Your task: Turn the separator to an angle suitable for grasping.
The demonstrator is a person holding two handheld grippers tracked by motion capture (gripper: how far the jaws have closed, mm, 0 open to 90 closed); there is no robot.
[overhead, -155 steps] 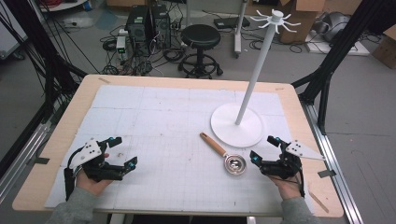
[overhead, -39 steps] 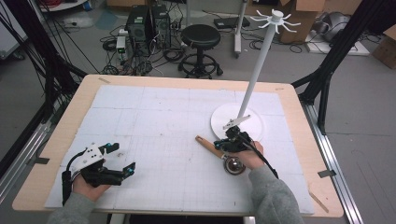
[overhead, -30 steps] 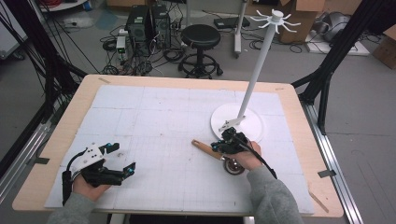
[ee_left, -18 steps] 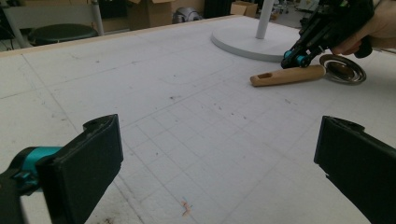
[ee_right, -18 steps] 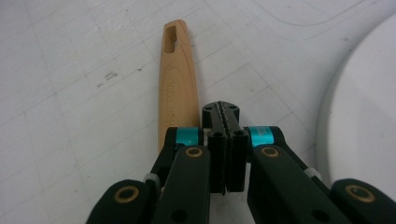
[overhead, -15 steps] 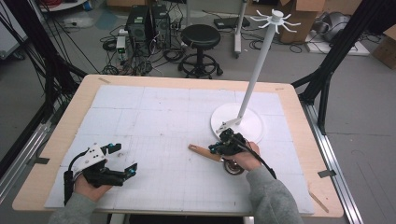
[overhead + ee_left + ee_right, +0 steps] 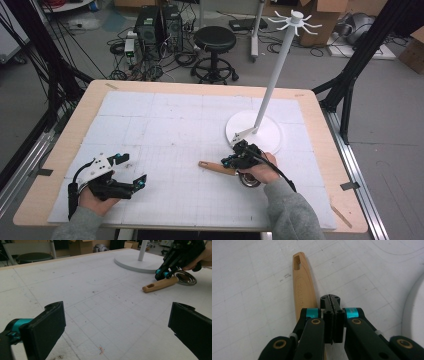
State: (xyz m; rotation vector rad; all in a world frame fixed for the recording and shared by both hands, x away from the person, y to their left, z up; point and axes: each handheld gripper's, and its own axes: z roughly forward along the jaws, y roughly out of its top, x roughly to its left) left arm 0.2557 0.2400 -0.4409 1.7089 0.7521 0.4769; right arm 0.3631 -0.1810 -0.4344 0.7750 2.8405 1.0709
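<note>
The right claw (image 7: 239,159) has its jaws pressed together with nothing between them, the pads meeting flat in the right gripper view. It sits on or just over the wooden handle (image 7: 303,282) of a small strainer (image 7: 248,179), close to where the handle meets the metal bowl. The strainer lies on the desk (image 7: 165,120) in its right half, nearer the person's edge than the far edge, just beside the round white base of the hanging stand (image 7: 272,131).

The relation that matters is the handle's long axis. In the high view it runs roughly left to right across the desk, bowl end toward the right edge, slotted free end (image 7: 149,286) pointing toward the desk's middle. In the right gripper view the handle runs straight away from the claw, slightly left of the closed tips (so the claw is lined up along the handle, not across it). I judge that a pinch would call for spreading the jaws first and bringing them down to straddle the wood.

The left claw (image 7: 131,170) rests near the desk's near-left corner, jaws spread wide and empty, well apart from the strainer. The right hand is plainly the nearer one.
</note>
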